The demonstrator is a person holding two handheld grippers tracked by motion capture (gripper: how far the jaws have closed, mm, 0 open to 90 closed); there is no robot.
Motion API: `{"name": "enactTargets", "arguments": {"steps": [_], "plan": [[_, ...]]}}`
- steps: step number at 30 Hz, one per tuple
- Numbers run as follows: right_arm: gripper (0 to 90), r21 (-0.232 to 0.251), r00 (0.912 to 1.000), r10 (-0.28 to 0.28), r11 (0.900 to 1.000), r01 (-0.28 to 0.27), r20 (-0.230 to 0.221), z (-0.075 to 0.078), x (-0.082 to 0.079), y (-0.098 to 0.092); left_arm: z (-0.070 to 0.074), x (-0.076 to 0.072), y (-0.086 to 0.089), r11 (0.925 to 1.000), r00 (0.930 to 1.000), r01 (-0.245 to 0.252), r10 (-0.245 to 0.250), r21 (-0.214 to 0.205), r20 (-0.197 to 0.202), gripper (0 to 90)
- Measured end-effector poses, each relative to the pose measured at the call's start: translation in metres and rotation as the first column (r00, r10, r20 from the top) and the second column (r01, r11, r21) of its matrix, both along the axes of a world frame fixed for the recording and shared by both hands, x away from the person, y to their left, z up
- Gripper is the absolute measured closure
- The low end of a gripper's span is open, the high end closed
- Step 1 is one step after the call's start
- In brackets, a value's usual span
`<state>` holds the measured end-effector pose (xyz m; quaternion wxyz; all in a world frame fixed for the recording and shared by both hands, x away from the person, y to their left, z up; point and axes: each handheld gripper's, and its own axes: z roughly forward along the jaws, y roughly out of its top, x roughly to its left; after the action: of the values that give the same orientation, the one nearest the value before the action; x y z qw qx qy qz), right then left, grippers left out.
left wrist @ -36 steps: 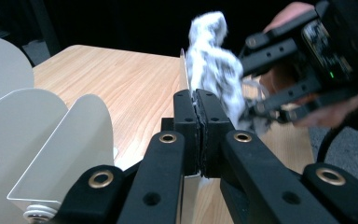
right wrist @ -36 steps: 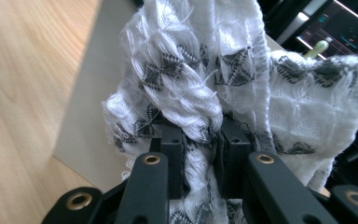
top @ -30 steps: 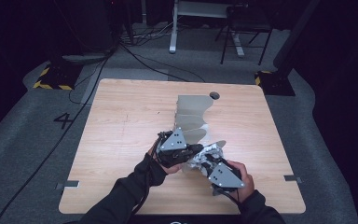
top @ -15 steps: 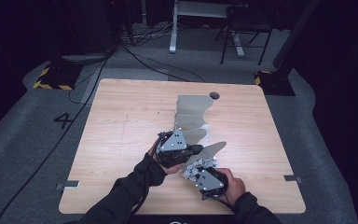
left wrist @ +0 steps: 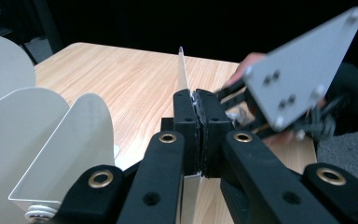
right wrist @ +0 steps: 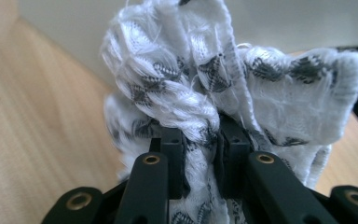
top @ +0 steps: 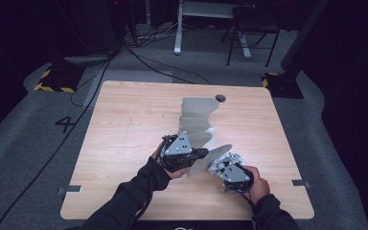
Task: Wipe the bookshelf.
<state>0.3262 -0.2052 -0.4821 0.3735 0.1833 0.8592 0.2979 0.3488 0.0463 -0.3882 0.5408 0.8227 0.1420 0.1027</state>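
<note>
Partly hidden: cloth (right wrist: 205,102) behind divider (top: 211,160)

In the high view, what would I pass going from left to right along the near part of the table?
Left tool clamped on a grey metal divider panel → the patterned white cloth → right tool gripping that cloth, in the person's right hand.

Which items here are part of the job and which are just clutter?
In the job:
- left gripper, shut on the nearest panel of the divider rack
- right gripper, shut on the patterned cloth

Just lying about:
- chair beyond the table
- cables on the floor
</note>
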Motion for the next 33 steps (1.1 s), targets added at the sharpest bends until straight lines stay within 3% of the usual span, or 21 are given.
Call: {"name": "enactTargets", "arguments": {"steps": [3,6,12,15,25,30,33], "plan": [[76.6,0.037,0.9996,-0.005,0.9993,0.004,0.028,0.010,-0.003,-0.004,0.000,0.000,0.000,1.0000,1.0000,0.000,0.000,0.002,0.001,88.3],[76.6,0.125,0.9942,-0.020,0.9921,0.006,0.106,0.036,-0.011,-0.008,0.000,0.000,0.000,1.0000,1.0000,-0.001,0.001,0.001,0.000,88.3],[76.7,0.248,0.9812,-0.039,0.9688,-0.009,0.189,0.065,-0.023,-0.009,0.000,0.000,-0.001,1.0000,1.0000,0.004,-0.004,0.001,0.000,88.5],[76.7,0.235,0.9768,-0.015,0.9714,-0.036,0.213,0.067,-0.027,0.000,0.000,0.000,-0.001,1.0000,1.0000,0.004,-0.004,0.001,-0.001,88.5],[76.7,0.175,0.9774,0.108,0.9744,-0.141,0.182,0.049,-0.032,0.043,0.000,0.002,0.002,0.9999,0.9999,-0.013,0.013,-0.001,-0.005,88.5],[76.6,0.085,0.9708,0.191,0.9751,-0.205,0.144,0.031,-0.037,0.064,0.000,0.001,0.001,1.0000,1.0000,-0.007,0.007,0.001,-0.003,88.5],[76.7,0.014,0.9717,0.219,0.9753,-0.221,0.089,0.013,-0.034,0.070,0.000,0.001,0.002,1.0000,0.9999,-0.007,0.006,-0.004,-0.008,88.5]]}}
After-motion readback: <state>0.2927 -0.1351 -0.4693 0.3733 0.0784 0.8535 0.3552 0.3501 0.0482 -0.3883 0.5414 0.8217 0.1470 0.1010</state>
